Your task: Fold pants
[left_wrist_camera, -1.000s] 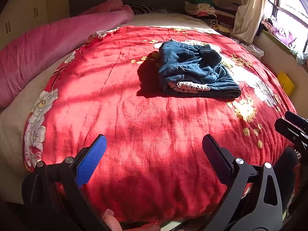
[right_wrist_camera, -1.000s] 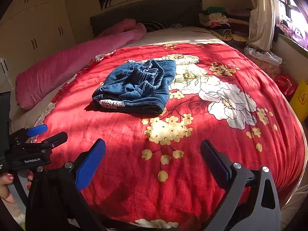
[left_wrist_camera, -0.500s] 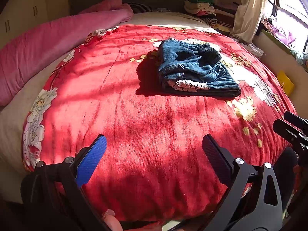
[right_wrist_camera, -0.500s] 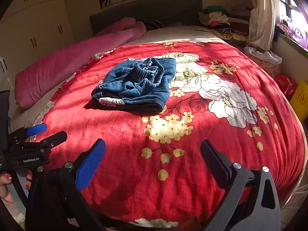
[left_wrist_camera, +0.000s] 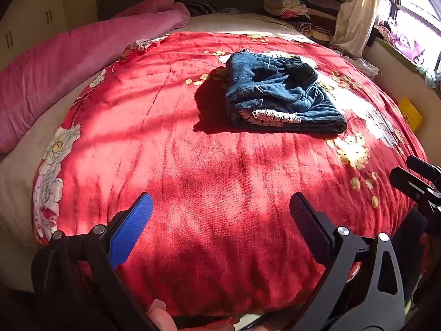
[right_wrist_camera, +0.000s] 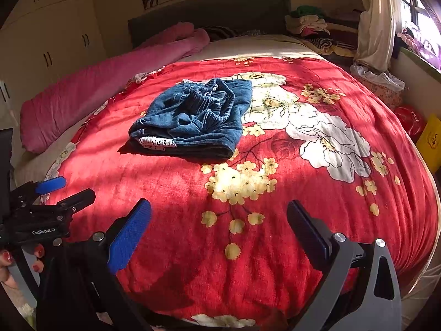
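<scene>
Both our grippers, left gripper [left_wrist_camera: 220, 215] and right gripper [right_wrist_camera: 219, 216], have jaws spread, holding nothing. We see the pants [right_wrist_camera: 193, 121] folded mid-blanket [right_wrist_camera: 248, 248], well apart. We judge a careless touch could loosen the bundle.

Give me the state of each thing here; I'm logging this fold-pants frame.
pants: folded bundle, lying on the blanket, untouched
left hand-held gripper: open, empty, above the blanket's near edge
right hand-held gripper: open, empty
red floral blanket: spread over the bed
curtain: drawn aside
</scene>
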Demonstrator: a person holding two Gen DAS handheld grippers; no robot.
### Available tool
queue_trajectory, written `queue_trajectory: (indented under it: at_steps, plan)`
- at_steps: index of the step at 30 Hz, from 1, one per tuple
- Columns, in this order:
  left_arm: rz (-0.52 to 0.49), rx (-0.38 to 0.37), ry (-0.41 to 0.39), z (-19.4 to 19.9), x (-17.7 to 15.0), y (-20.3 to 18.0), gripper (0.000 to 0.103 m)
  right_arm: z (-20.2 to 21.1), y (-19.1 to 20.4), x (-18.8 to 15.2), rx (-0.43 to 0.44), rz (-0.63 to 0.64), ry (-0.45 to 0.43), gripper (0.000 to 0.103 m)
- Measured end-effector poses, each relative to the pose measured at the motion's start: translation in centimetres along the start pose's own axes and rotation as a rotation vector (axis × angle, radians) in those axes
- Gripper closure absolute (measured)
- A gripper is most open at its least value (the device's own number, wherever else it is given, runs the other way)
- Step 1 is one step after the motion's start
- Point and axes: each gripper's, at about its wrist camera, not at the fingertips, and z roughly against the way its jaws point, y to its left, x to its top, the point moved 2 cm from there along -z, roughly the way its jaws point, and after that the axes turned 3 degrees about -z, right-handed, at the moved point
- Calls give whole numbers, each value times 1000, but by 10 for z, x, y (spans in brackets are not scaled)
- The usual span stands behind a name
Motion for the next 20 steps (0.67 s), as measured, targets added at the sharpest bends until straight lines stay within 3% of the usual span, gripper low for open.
queue_trajectory:
  at_steps: [6, 12, 14, 20]
  plan:
    - [3, -11, 9, -7, 0, 2, 10, -12, -16, 1, -10, -18, 20, 5]
    - [80, -62, -94, 0, 22, 28, 10, -28, -72, 20, -83, -95, 24, 5]
    - [125, -17, -60, -15, 37, 51, 10, -35, -102, 34, -141, -109, 22, 5]
    - [235, 229, 44, -84, 86, 161, 10, -64, -217, 82, -343, -143, 29, 5]
